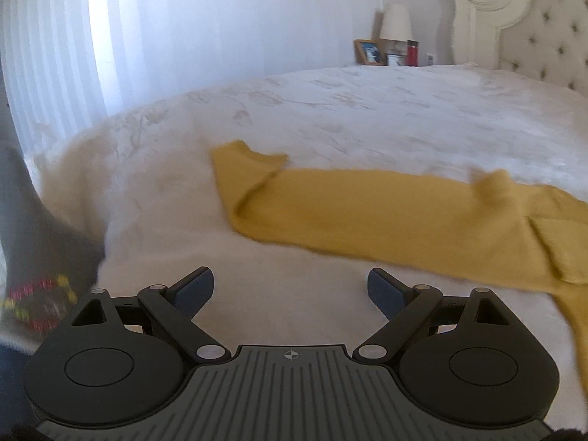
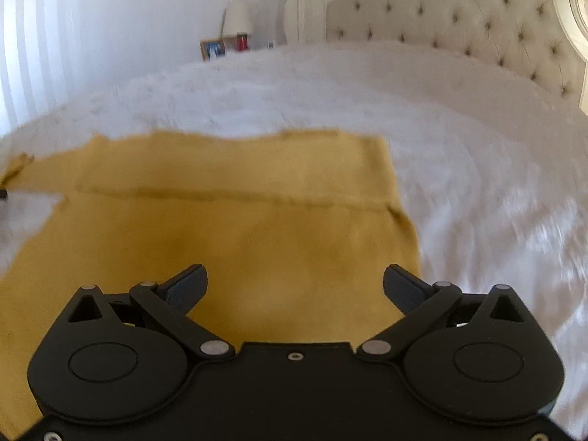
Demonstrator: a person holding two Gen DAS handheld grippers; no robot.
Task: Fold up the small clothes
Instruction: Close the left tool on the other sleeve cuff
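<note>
Yellow garment point(image 2: 235, 228) is lying spread on the white fuzzy bed cover point(image 2: 459, 154), partly folded: a strip along its far side is doubled over, leaving a straight crease line running across it in the right wrist view. Laid flat like this, likely so the next fold can be taken from a clean edge.

Right hand-held gripper point(image 2: 296, 286) is hovering over the near part of the garment, jaws spread wide, nothing between the pads. The garment's right edge is running just beside the right finger; that edge looks like the natural place to pinch next, though that is only a judgement.

Left hand-held gripper point(image 1: 290, 290) is hanging over bare bed cover point(image 1: 154, 202), jaws released and empty too. In this view the yellow garment point(image 1: 367, 205) is lying ahead and to the right, near but not touching the fingers; a sleeve-like end is sticking out toward the far left, with a small raised pucker further right.

Room for moving: broad open bed cover beyond and to the right of the garment, up to the tufted headboard point(image 2: 459, 11). A dark patterned cloth point(image 1: 40, 257) is sitting at the bed's left edge, close beside the left hand-held gripper, so leftward room is tighter. Nightstand clutter with a lamp point(image 1: 395, 22) is well apart, behind the bed.

Both views are blurring somewhat; fine fabric edges are hard to tell.
</note>
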